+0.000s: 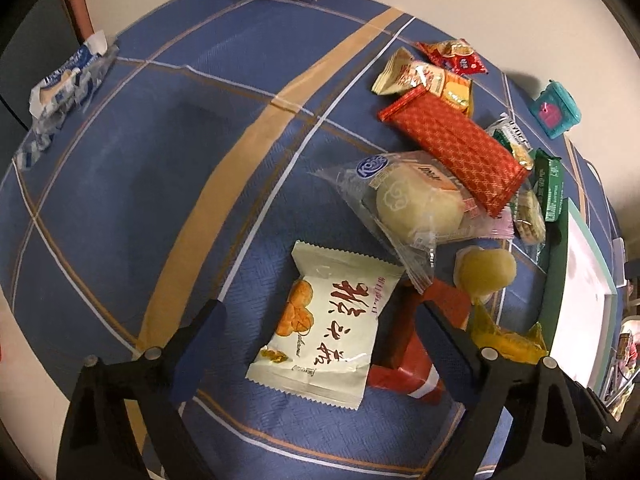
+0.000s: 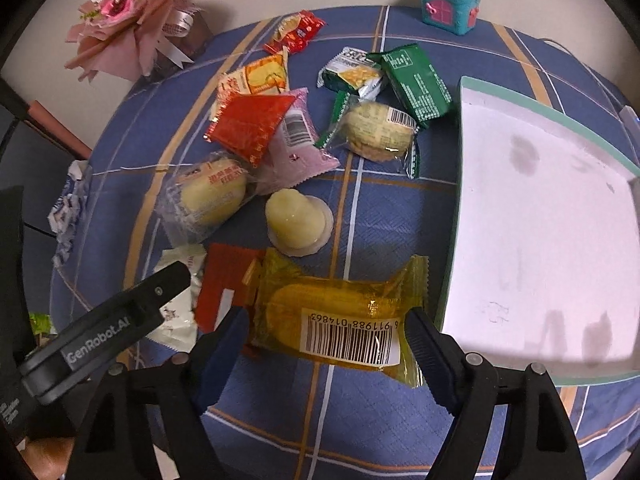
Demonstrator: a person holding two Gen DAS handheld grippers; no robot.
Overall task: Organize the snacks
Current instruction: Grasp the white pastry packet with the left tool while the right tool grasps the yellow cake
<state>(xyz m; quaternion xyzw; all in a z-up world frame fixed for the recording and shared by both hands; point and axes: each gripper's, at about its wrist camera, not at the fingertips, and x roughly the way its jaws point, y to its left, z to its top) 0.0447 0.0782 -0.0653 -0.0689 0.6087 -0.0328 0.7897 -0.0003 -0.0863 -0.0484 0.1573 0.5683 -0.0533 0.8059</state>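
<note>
Across the blue plaid tablecloth [image 2: 360, 392] we have a loose scatter of wrapped snacks, and just beside them on the right the big shallow box with a mint-green rim and white floor [image 2: 458, 184], bare inside from what we can see. That box looks like the place the snacks are meant to go, so we judge the sorting has barely begun.

Now to the hands. Our right gripper [image 2: 326, 340] points steeply down with its jaws fairly wide, straddling the clear yellow packet with the barcode label [image 2: 340, 320]. The fingertips sit at the packet's two ends, very close, but we cannot tell whether the pads actually press on it. Our left gripper [image 1: 320, 328] is wider still, its jaws standing either side of the cream-white square packet with red Chinese lettering [image 1: 324, 328], with clear cloth showing between the left finger and the wrapper, so nothing is gripped there.

So the step in hand is the pickup, both hands at once. Next, we think, each pair of jaws must close until the crinkly film is caught, then lift straight up. The white packet overlaps a flat red packet [image 1: 404, 344], so the left hand should pinch only the top wrapper. The yellow one lies just beside the box rim, a short carry.
</note>
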